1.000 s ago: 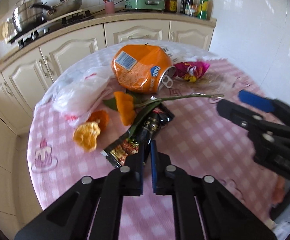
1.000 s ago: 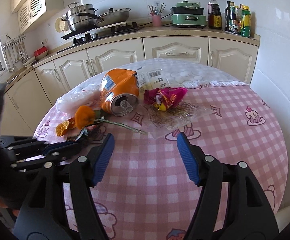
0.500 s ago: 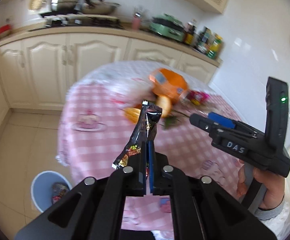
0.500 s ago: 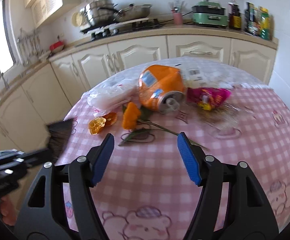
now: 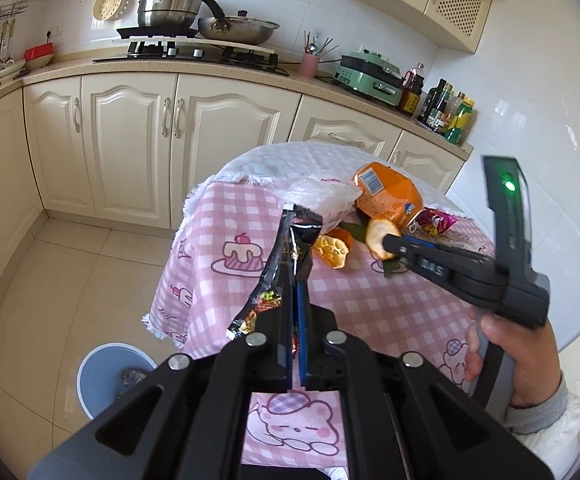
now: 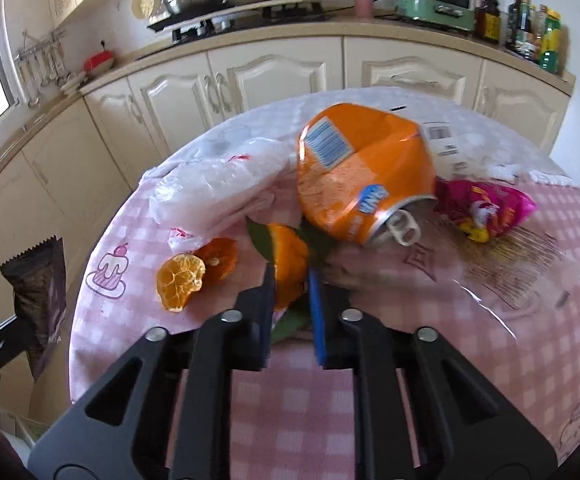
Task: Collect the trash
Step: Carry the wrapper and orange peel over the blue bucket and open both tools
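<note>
My left gripper [image 5: 294, 288] is shut on a black snack wrapper [image 5: 285, 256] and holds it in the air off the table's near-left side, above the floor; the wrapper also shows in the right wrist view [image 6: 39, 284]. A blue trash bin [image 5: 107, 376] stands on the floor below. My right gripper [image 6: 290, 284] is closed around an orange peel piece [image 6: 290, 256] with green leaves on the table; it also shows in the left wrist view [image 5: 394, 242]. Other peels [image 6: 193, 276], a crushed orange can [image 6: 362, 184], a white plastic bag [image 6: 217, 188] and a pink wrapper [image 6: 486, 208] lie on the pink checked tablecloth [image 6: 410, 360].
Clear plastic film [image 6: 522, 276] lies right of the can. Cream kitchen cabinets [image 5: 129, 132] with a stove and pots [image 5: 169, 4] run behind the table. Tiled floor [image 5: 69, 272] lies to the left of the table.
My left gripper lifted the black wrapper off the table and carried it left, out over the floor near the bin. My right gripper moved in and closed on the orange peel.
</note>
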`<state>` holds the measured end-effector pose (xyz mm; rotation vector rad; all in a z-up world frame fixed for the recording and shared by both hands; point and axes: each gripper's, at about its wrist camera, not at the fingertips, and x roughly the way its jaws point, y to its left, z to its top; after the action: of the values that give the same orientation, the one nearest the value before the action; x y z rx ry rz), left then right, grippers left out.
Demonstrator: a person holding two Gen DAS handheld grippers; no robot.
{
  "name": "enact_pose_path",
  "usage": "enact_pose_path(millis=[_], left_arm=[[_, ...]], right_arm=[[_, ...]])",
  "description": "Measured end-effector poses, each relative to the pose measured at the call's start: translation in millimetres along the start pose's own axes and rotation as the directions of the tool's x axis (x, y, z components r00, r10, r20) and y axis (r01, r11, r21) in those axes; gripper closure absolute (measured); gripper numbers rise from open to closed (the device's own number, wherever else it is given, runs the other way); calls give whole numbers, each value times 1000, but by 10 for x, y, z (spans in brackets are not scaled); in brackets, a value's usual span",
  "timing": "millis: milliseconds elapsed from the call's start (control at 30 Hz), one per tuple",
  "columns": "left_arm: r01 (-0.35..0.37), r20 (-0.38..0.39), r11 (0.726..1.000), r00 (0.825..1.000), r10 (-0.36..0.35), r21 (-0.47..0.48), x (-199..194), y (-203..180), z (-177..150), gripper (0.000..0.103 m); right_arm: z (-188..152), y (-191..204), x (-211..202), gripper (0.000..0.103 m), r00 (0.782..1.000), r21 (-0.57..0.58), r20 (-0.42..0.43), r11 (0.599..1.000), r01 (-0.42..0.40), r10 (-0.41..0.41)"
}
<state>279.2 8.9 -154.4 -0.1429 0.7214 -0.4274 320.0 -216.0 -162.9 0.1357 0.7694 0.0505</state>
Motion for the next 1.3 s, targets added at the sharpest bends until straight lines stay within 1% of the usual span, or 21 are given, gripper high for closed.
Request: enact_pose_path(millis=[133,267,333,433,500,567,667,700,800,867,967,1067,1133,1233,1300], left_arm=[[27,18,999,999,-27,-24,-81,79,-33,101],[43,38,998,998,-41,-53,-182,201,-68,101],[46,51,997,998,-42,-67,-246,265,-85,101],[44,82,994,996,-36,-97,-408,431,-127,101],[33,98,993,995,-21,-117,-504,549,-153,101],[13,112,990,994,2,-137,-602,695,-198,101],[-38,114,984,992,59,-174,-713,967,-275,101],[-62,110,979,990,85,-193,-736,1082,-318,101],[-130,76,963,985,152,-238,-742,1409,-437,101],[-178,35,943,980,196,-281,-700,1693,-565,101],[-233,-22,916,971,239,-327,-594,2035,-729,101],[-257,-86,893,966,242,-369,-400,2346,-898,101],[-267,-121,882,964,238,-388,-253,2521,-970,101],[-271,-156,873,962,226,-407,-38,2709,-1027,101],[-275,-175,874,959,221,-402,101,2794,-1033,101]], right_arm=[[-150,84,-326,90,997,-1,65,1000,-31,31],[-218,335,-687,90,986,-41,154,998,-54,59],[-225,541,-870,90,974,-80,216,995,-54,70],[-207,898,-1024,90,957,-148,267,986,-78,116],[-198,1177,-1053,90,947,-200,274,973,-114,167],[-198,1438,-1015,90,940,-245,257,956,-161,224],[-244,1871,-832,90,934,-305,201,925,-225,294],[-274,2060,-715,90,933,-328,172,911,-249,317],[-391,2430,-421,90,930,-369,99,881,-297,355],[-499,2705,-166,90,926,-398,36,855,-332,377],[-667,2985,243,90,924,-420,-52,832,-363,378],[-819,3143,588,90,924,-428,-121,820,-379,363],[-907,3217,775,90,926,-431,-151,820,-377,346],[-988,3288,1025,90,928,-426,-185,825,-372,323],[-1009,3293,1181,90,929,-415,-203,832,-369,310]])
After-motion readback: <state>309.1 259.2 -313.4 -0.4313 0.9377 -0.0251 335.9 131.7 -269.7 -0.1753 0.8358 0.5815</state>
